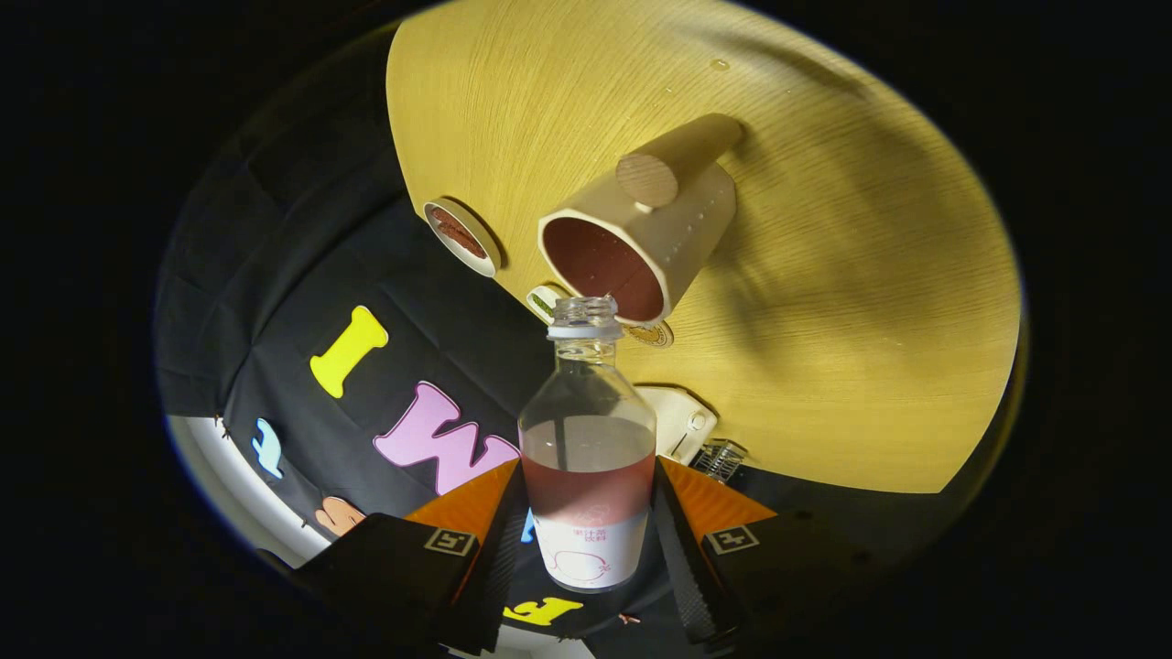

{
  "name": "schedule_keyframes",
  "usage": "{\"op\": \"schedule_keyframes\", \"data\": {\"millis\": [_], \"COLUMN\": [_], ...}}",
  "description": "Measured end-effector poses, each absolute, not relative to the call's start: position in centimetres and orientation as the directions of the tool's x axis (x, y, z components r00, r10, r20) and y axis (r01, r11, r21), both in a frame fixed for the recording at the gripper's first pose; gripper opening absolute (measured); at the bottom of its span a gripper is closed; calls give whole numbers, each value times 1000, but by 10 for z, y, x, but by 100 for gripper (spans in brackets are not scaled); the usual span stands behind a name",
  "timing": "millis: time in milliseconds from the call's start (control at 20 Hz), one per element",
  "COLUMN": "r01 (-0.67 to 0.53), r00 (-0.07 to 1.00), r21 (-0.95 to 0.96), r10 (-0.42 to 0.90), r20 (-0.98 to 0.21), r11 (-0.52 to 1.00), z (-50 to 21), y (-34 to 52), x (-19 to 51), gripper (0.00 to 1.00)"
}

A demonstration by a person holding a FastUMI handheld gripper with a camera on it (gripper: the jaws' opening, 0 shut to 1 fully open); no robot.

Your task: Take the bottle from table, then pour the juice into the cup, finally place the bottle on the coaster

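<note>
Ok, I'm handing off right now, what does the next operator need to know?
Hand-held gripper: shut on the bottle, both fingers pressing its lower body.
Bottle: uncapped, held off the table, its mouth right at the rim of the cup. It is about half full of reddish juice.
Cup: on the table just beyond the bottle mouth; inside looks reddish, level unclear.
Coaster: on the table beside the cup, bare.
Done: bottle picked up and brought to the cup.
Left: finish pouring, then set the bottle on the coaster.
</note>
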State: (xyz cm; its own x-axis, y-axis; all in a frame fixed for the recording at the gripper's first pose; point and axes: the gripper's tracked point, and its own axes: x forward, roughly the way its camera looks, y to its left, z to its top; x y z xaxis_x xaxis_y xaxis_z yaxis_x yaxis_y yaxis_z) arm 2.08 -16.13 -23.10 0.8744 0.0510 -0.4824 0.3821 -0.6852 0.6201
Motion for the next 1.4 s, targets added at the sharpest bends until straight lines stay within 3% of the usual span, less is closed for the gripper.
{"op": "schedule_keyframes", "data": {"millis": [450, 800, 1150, 1400], "r01": [415, 423, 501, 551], "r00": [867, 873, 861, 834], "r21": [641, 733, 857, 798], "r10": [68, 22, -32, -126], "r20": [-493, -488, -508, -537], "r11": [-646, -532, -123, 245], "z": [-235, -248, -258, -269], "y": [-154, -145, -135, -134], "x": [17, 18, 7, -7], "gripper": [76, 75, 76, 75]}}
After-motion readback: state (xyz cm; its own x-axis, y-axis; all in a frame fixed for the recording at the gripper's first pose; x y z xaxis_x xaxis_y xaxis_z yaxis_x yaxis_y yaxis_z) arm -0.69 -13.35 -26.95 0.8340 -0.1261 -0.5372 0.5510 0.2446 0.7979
